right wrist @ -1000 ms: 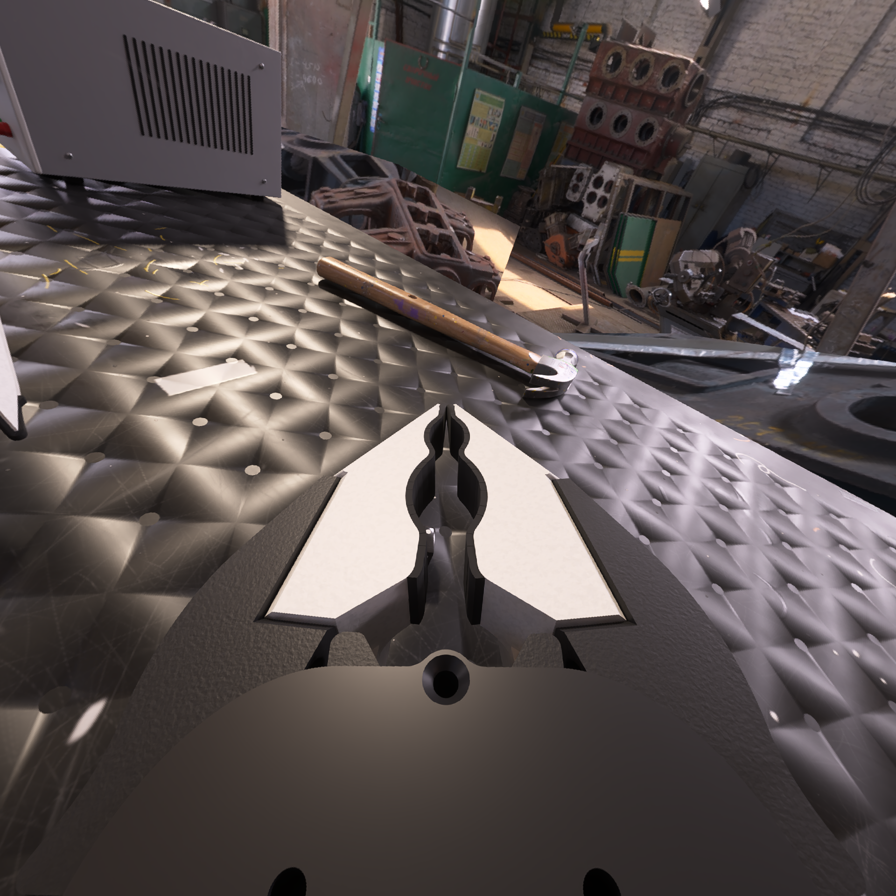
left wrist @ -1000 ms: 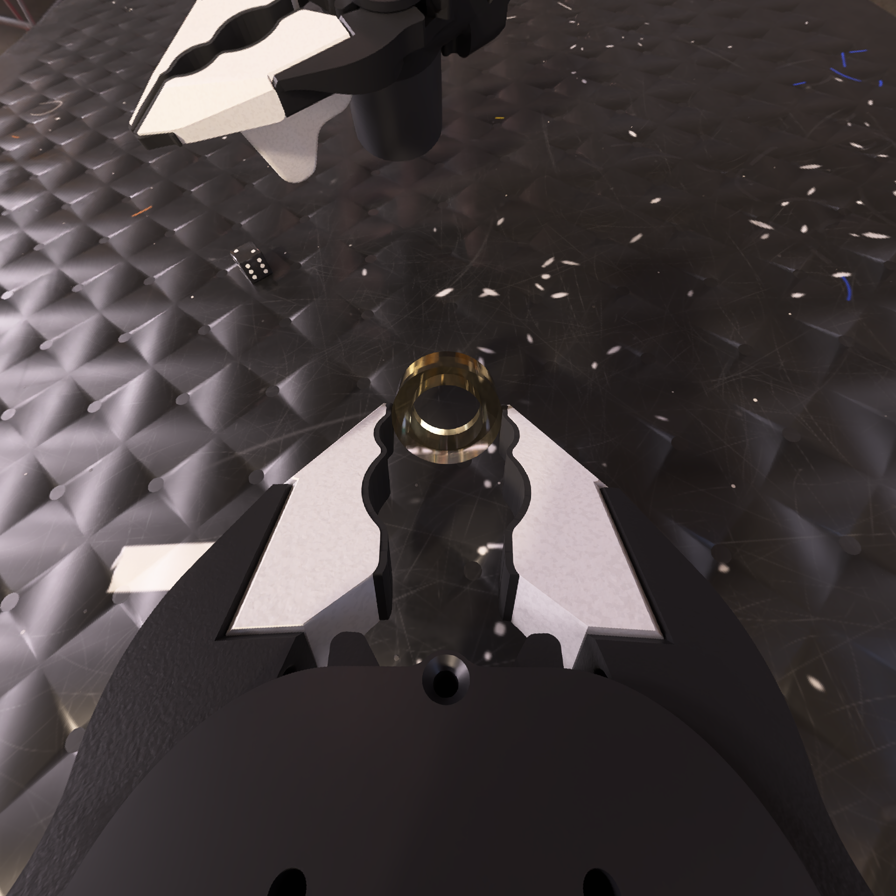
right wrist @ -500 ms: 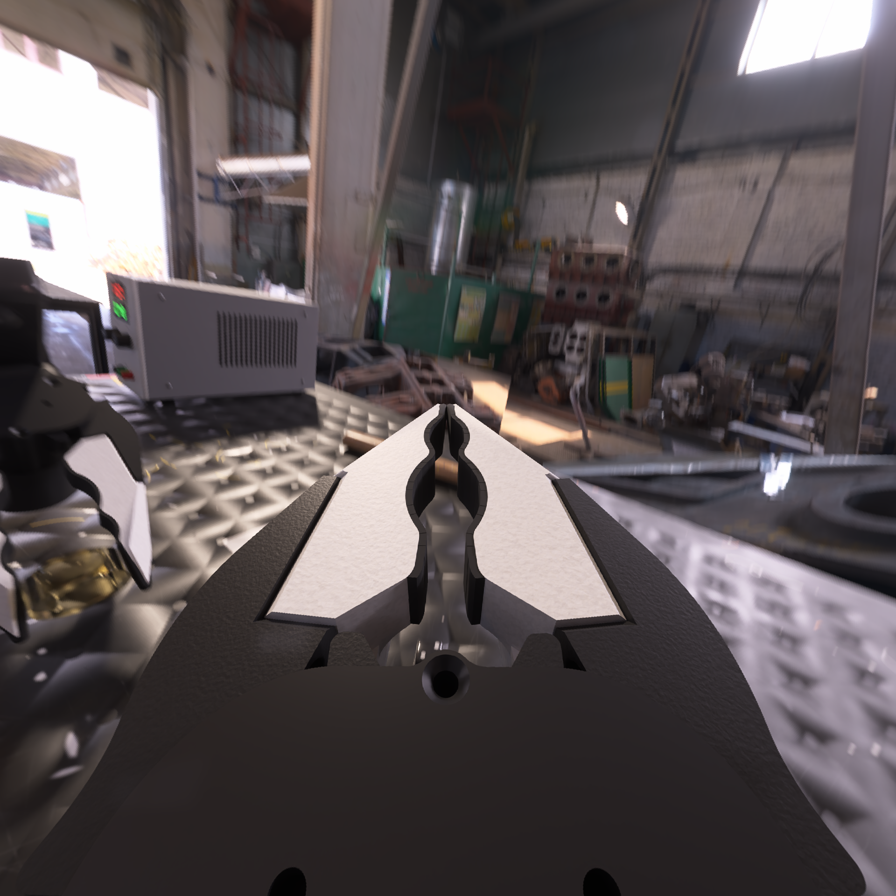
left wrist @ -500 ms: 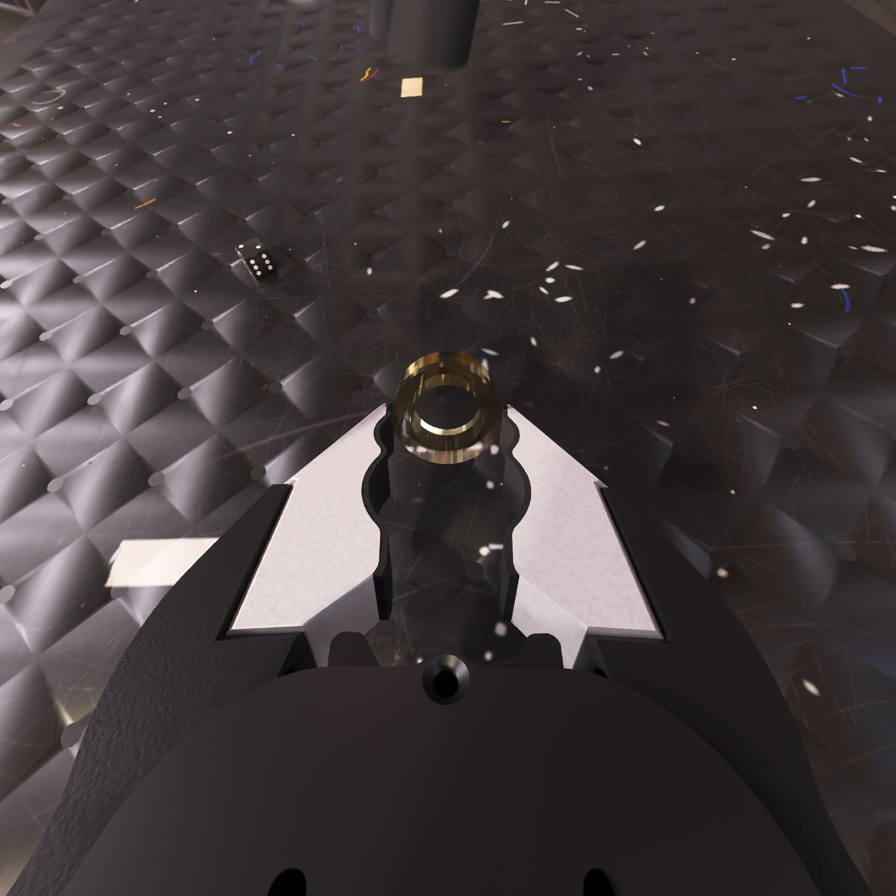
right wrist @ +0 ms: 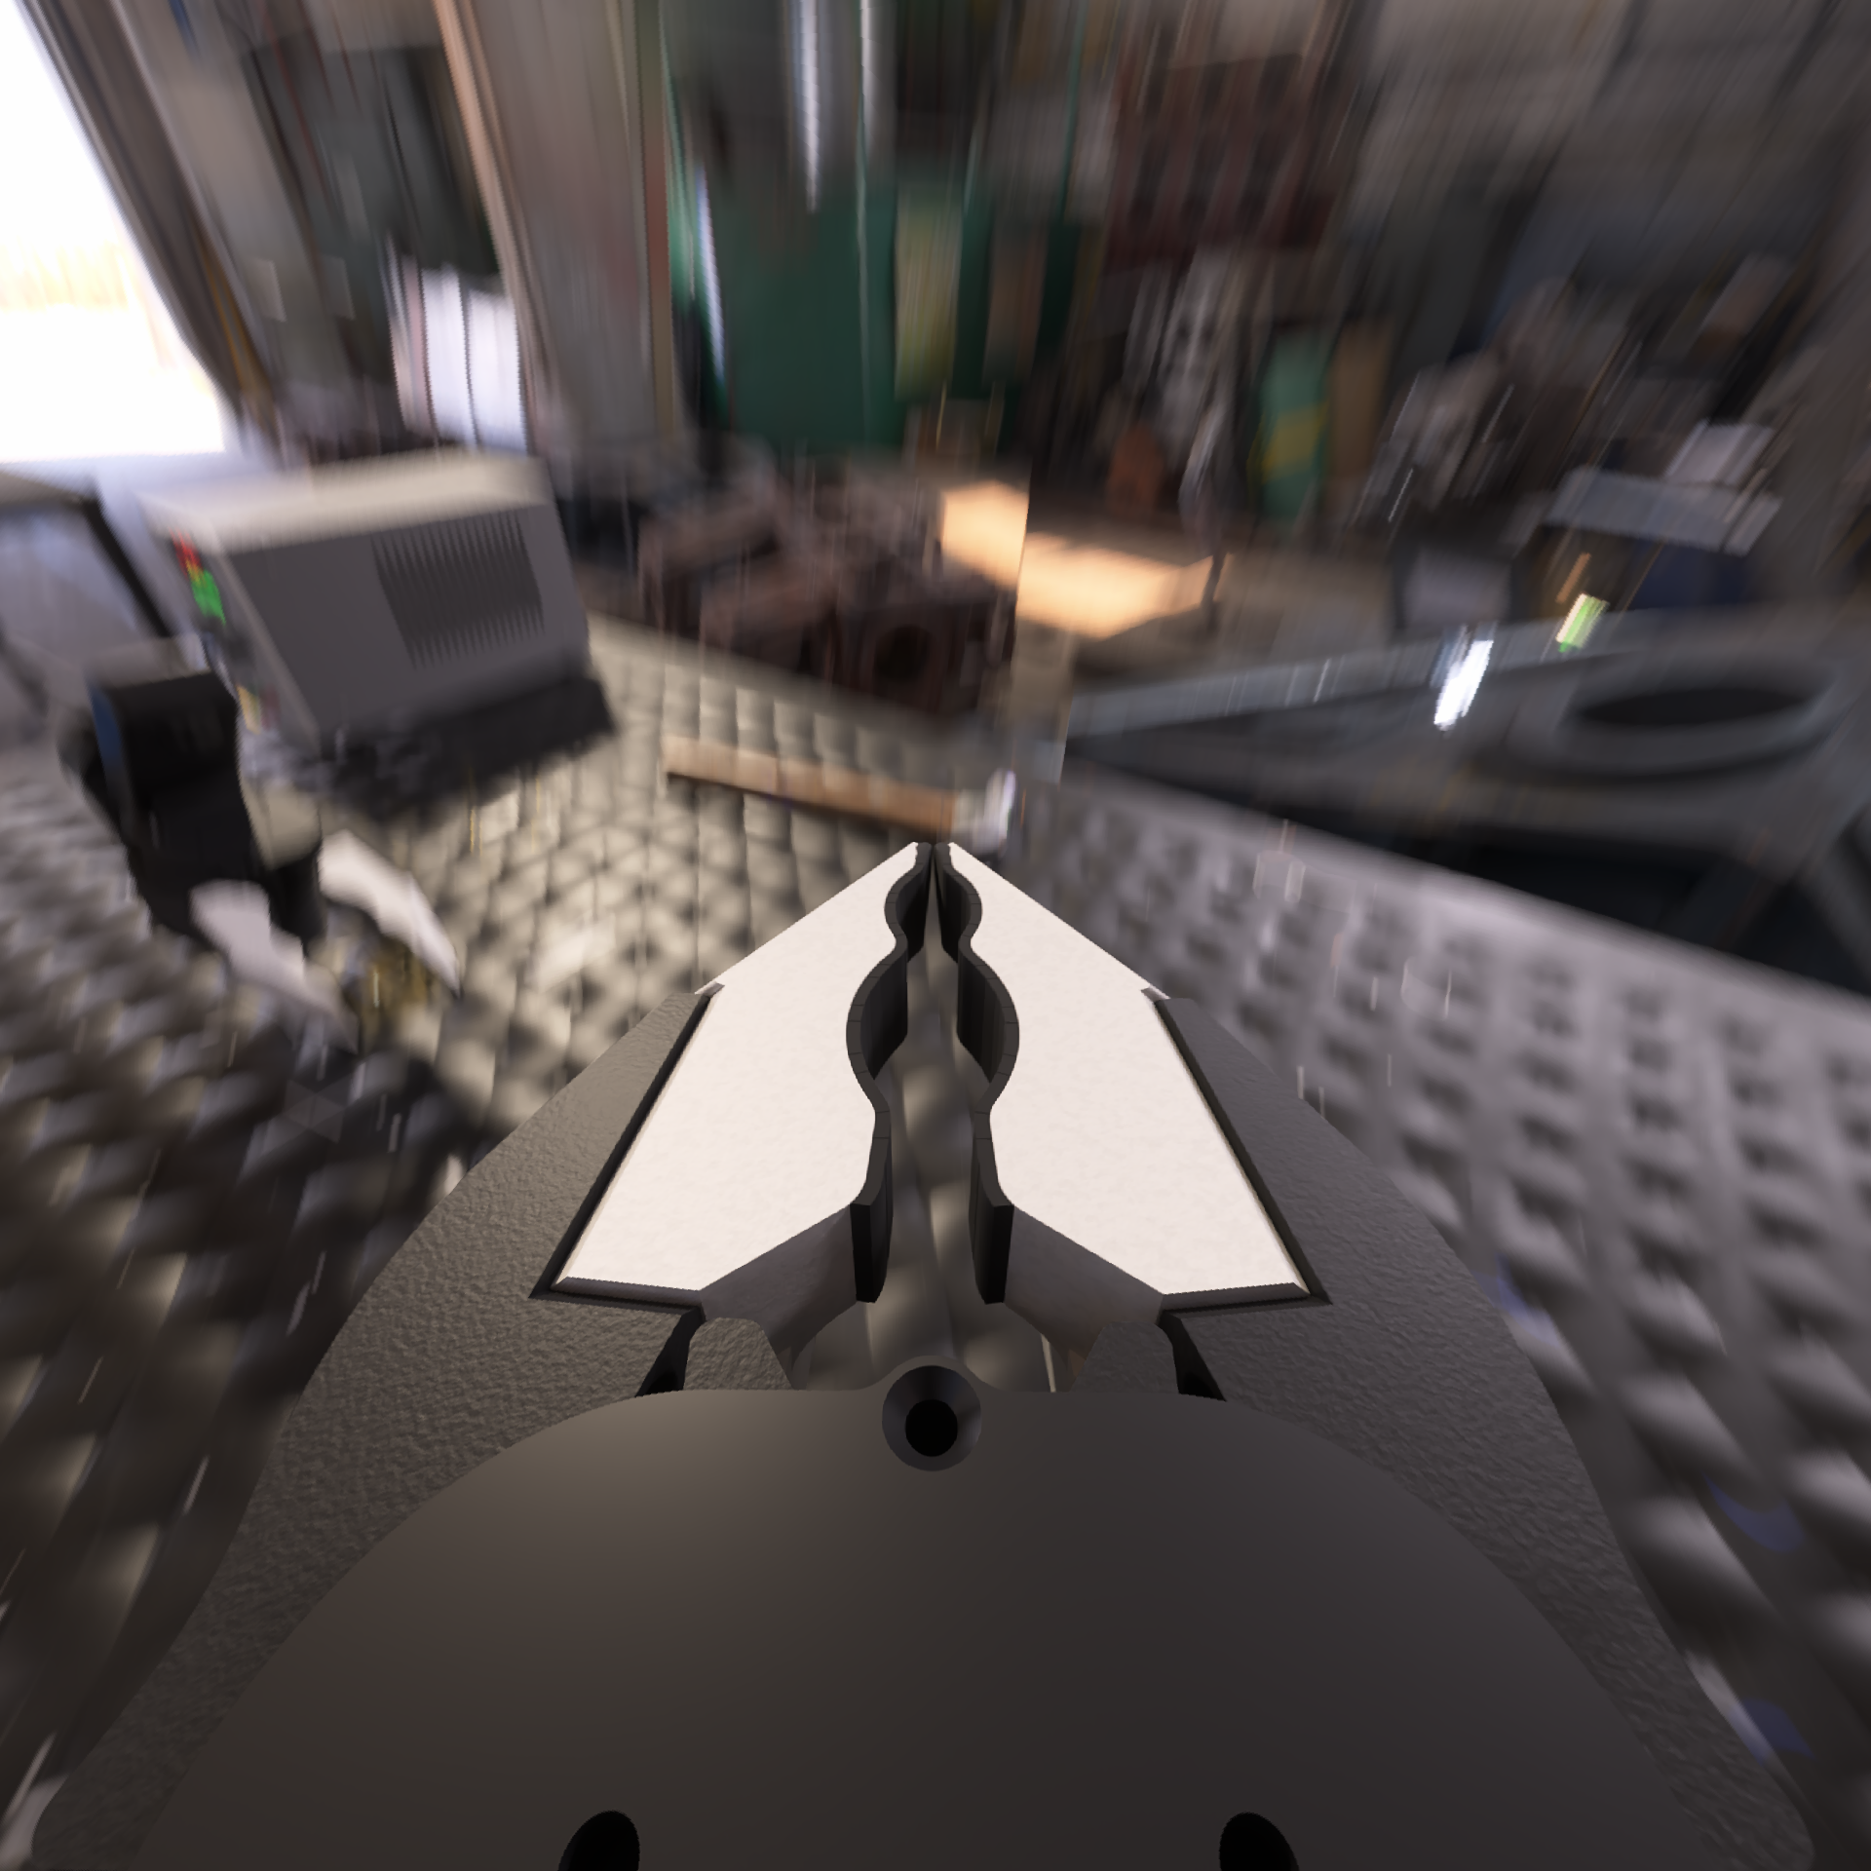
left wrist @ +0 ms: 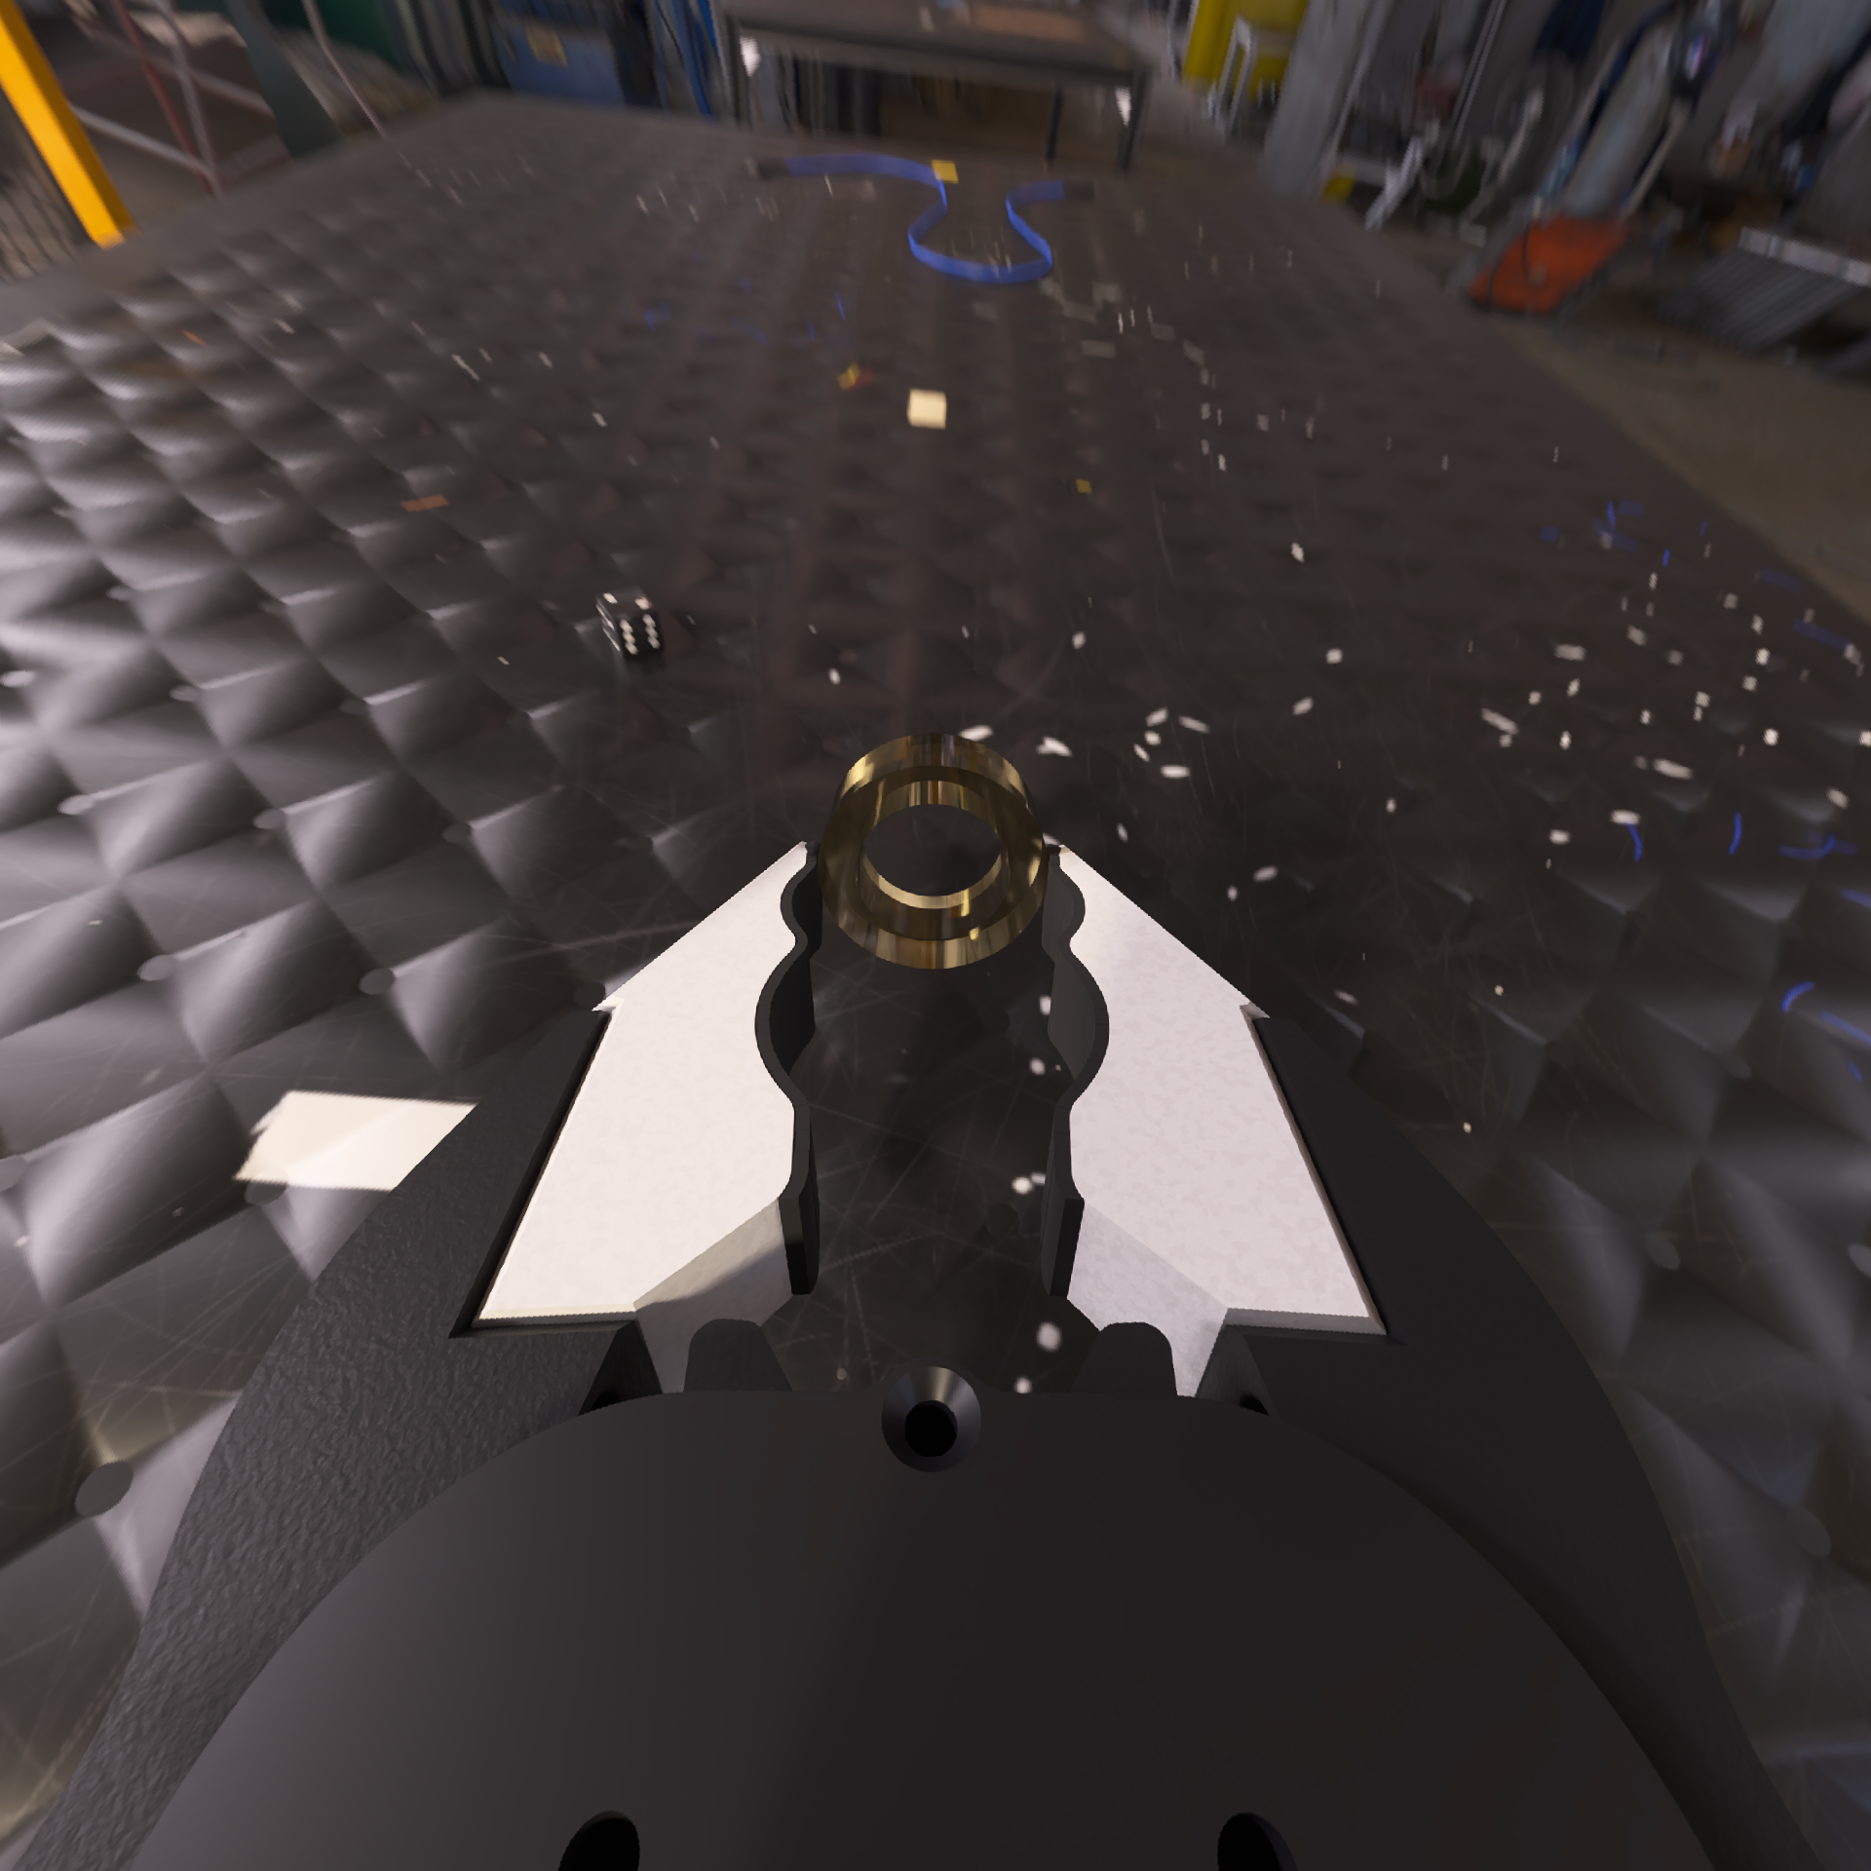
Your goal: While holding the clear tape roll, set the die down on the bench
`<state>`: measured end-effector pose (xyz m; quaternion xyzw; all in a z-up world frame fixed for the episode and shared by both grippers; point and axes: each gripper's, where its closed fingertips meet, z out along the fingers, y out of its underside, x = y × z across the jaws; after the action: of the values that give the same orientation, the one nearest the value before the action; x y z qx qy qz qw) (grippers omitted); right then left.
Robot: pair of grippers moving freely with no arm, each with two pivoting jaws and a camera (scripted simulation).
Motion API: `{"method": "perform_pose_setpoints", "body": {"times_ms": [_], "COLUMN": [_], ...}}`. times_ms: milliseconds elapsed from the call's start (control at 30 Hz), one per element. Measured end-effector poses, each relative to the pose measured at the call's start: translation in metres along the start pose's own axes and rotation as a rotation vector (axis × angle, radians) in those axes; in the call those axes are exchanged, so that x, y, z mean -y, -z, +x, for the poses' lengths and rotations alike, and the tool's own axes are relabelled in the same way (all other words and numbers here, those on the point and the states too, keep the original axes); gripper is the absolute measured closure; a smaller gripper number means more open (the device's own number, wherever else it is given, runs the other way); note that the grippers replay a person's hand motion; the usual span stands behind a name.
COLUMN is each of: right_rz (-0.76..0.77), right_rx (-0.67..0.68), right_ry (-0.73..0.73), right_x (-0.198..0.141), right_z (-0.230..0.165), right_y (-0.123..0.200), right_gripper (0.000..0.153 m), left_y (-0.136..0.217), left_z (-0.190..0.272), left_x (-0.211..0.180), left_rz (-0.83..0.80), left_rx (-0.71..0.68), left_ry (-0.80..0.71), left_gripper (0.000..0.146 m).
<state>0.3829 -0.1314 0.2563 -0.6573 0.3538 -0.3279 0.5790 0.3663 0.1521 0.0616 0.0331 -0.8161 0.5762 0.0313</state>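
Observation:
My left gripper [left wrist: 931, 861] is shut on the clear tape roll [left wrist: 856, 891], a small amber-tinted ring held upright between the fingertips above the bench. The black die [left wrist: 630, 628] with white pips rests on the dark patterned bench [left wrist: 304, 810], ahead and to the left of the roll. My right gripper [right wrist: 931, 850] is shut and empty, its tips touching. The right wrist view is blurred; the left gripper [right wrist: 314, 911] shows in it at the left.
A blue cable [left wrist: 972, 223] lies at the bench's far end. A pale paper strip [left wrist: 354, 1139] lies at the near left, a small pale square [left wrist: 926, 410] farther off. White flecks dot the right. A grey box [right wrist: 405, 597] and wooden-handled tool [right wrist: 810, 780] sit far off.
The right gripper has left the left wrist view and swung, its view now blurred. The left view has tilted up, showing the bench's far end. The die has stayed put.

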Motion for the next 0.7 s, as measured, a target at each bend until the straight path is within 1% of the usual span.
{"method": "perform_pose_setpoints", "body": {"times_ms": [33, 100, 167, 233, 267, 300, 333, 400, 433, 500, 600, 667, 700], "right_rz": [-0.165, -0.485, -0.754, -1.040, -1.143, -1.218, -1.276, -1.349, -1.369, -1.388, -1.408, -1.415, -1.409], "right_rx": [0.029, 0.049, 0.059, 0.087, 0.102, 0.143, 0.222, 0.438, 0.532, 0.664, 0.793, 0.822, 0.833], "right_ry": [-0.013, -0.027, -0.065, -0.072, -0.042, 0.011, 0.096, 0.290, 0.372, 0.500, 0.692, 0.763, 0.774], "right_x": [-0.018, -0.058, -0.098, -0.137, -0.151, -0.161, -0.170, -0.183, -0.189, -0.201, -0.218, -0.226, -0.229], "right_z": [0.010, 0.035, 0.056, 0.071, 0.077, 0.079, 0.079, 0.076, 0.074, 0.071, 0.075, 0.081, 0.082], "right_y": [0.001, 0.002, 0.000, 0.002, 0.002, 0.002, 0.001, 0.003, 0.002, 0.000, 0.002, 0.002, 0.001], "right_gripper": [0.149, 0.137, 0.128, 0.126, 0.127, 0.133, 0.139, 0.147, 0.149, 0.152, 0.153, 0.150, 0.149], "left_y": [0.004, 0.012, 0.021, 0.028, 0.032, 0.035, 0.038, 0.043, 0.045, 0.045, 0.042, 0.039, 0.039], "left_z": [-0.002, -0.006, -0.010, -0.014, -0.015, -0.016, -0.016, -0.017, -0.018, -0.018, -0.020, -0.021, -0.021], "left_x": [0.004, 0.012, 0.018, 0.023, 0.025, 0.027, 0.029, 0.031, 0.032, 0.032, 0.030, 0.029, 0.028], "left_rz": [0.043, 0.127, 0.201, 0.266, 0.296, 0.323, 0.348, 0.387, 0.399, 0.405, 0.379, 0.360, 0.357], "left_rx": [0.012, 0.039, 0.061, 0.076, 0.080, 0.082, 0.080, 0.075, 0.072, 0.058, 0.032, 0.023, 0.024], "left_ry": [0.010, 0.031, 0.054, 0.074, 0.085, 0.095, 0.106, 0.127, 0.135, 0.152, 0.191, 0.206, 0.207], "left_gripper": [0.103, 0.103, 0.103, 0.103, 0.103, 0.103, 0.103, 0.103, 0.103, 0.103, 0.103, 0.103, 0.103]}}
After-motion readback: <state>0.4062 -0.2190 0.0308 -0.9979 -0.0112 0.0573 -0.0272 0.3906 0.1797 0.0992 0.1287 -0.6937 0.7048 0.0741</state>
